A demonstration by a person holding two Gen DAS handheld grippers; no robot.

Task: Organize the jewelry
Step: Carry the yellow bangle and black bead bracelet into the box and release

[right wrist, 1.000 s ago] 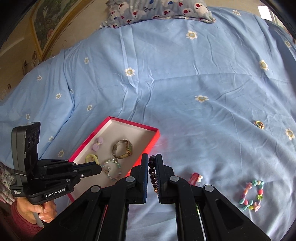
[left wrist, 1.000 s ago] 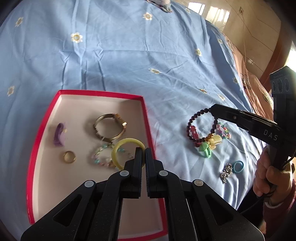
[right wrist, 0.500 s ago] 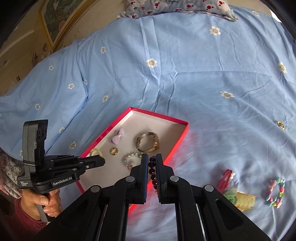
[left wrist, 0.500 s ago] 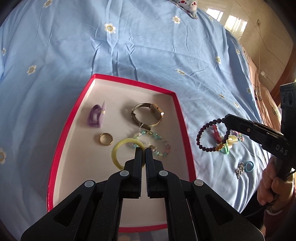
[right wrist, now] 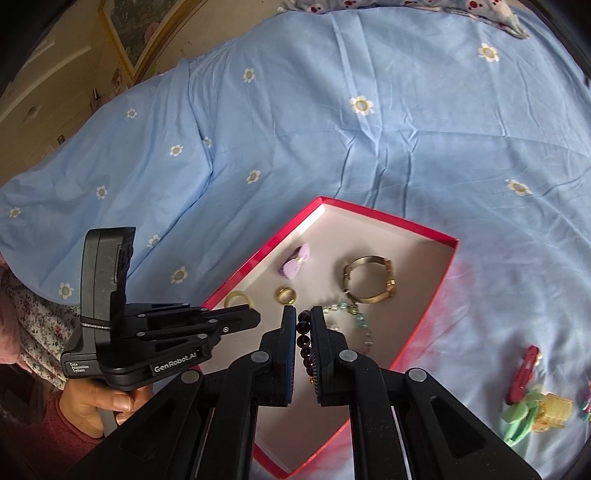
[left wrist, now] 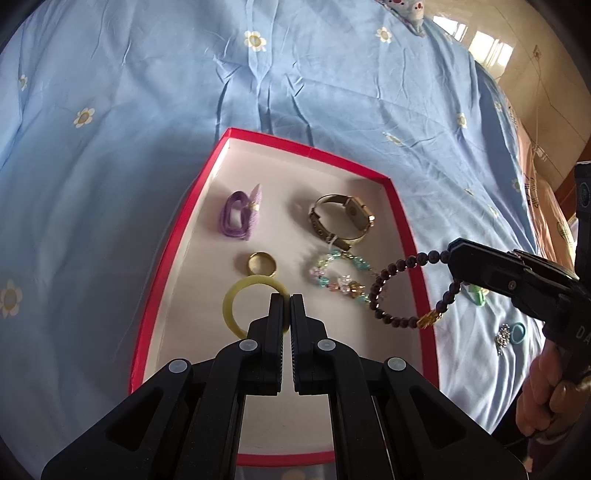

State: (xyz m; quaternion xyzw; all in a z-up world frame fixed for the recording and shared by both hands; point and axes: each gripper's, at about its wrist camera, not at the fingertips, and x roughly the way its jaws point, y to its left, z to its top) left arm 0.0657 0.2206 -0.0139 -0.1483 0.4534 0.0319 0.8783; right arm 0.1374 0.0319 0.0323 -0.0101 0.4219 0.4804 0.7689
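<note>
A red-rimmed box (left wrist: 406, 221) with a white floor lies on the blue bedspread. It holds a purple bow (left wrist: 242, 214), a gold watch (left wrist: 341, 221), a gold ring (left wrist: 261, 263), a yellow bangle (left wrist: 240, 301) and a pastel bead bracelet (left wrist: 338, 275). My right gripper (right wrist: 303, 325) is shut on a dark purple bead bracelet (left wrist: 402, 291), which hangs over the box's right rim. My left gripper (left wrist: 287, 306) is shut and empty above the yellow bangle.
Loose pieces lie on the bedspread right of the box: a red clip (right wrist: 522, 373), a green and yellow clip (right wrist: 535, 413), a small blue ring (left wrist: 517, 328) and a silver piece (left wrist: 503, 338). A pillow (right wrist: 406, 5) lies at the far edge.
My right gripper carried the purple bead bracelet left, from over the bedspread to over the box's right rim. My left gripper stayed shut, and the box now sits more central in its view.
</note>
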